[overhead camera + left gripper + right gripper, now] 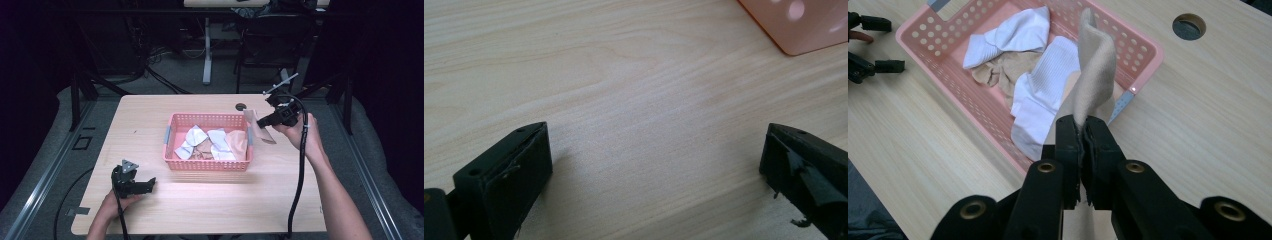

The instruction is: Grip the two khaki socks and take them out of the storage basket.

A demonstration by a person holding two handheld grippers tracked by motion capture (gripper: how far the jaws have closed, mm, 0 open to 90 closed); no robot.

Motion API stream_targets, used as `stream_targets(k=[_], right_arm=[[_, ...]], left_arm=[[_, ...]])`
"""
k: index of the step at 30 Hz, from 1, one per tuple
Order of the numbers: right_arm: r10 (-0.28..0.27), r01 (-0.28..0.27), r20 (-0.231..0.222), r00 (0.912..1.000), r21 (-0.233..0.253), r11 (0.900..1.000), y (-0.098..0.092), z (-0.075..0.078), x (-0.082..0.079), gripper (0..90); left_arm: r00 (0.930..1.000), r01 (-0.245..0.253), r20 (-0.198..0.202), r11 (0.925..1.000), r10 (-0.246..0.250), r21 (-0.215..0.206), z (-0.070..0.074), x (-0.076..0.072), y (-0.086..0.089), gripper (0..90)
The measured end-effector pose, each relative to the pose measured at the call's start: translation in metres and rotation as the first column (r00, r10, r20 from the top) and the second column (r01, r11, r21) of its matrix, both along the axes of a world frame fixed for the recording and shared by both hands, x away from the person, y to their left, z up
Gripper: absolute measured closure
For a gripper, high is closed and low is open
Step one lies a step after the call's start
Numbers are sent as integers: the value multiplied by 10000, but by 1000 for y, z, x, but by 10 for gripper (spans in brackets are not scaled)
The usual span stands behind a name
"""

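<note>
right tongs (1082, 131) clamped on the beige sock (1094, 70), which we see rising from their tips, over the pink basket's (207, 165) near-right rim | left tongs (656, 165) gaping wide, nothing between, low over bare desk (624, 75), basket corner ahead-right

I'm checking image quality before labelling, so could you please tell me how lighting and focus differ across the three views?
High view: the table is brightly lit, the surroundings nearly black, and the basket casts a shadow toward the person. Left gripper view: the wood grain is sharp, but the basket corner is blurred and washed out. Right gripper view: even light, with the beige sock and basket crisp.
</note>
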State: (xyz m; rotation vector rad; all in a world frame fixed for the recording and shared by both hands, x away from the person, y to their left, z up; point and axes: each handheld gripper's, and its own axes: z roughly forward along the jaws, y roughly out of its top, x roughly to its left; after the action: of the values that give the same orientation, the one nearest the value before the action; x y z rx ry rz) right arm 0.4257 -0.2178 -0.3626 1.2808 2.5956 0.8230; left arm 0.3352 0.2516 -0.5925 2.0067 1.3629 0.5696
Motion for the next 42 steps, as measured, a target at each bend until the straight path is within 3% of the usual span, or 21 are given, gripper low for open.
stream_targets(k=[8, 18, 34, 42], right_arm=[[-508, 507, 41, 9987, 346, 9981, -27, -5, -5, 857], [-1006, 1002, 107, 9949, 359, 9943, -51, -17, -12, 857], [-1437, 1437, -232, 9893, -31, 9896, -64, -40, -7, 857], [-1764, 1748, -636, 9823, -298, 9841, -68, -66, 3, 857]], left_arm=[[10000, -13, 10, 10000, 13, -1, 0, 0, 0, 5], [10000, -7, 1, 10000, 7, -3, 0, 0, 0, 5], [10000, -3, -2, 10000, 3, -3, 0, 0, 0, 5], [10000, -2, 1, 10000, 2, 2, 0, 0, 0, 5]])
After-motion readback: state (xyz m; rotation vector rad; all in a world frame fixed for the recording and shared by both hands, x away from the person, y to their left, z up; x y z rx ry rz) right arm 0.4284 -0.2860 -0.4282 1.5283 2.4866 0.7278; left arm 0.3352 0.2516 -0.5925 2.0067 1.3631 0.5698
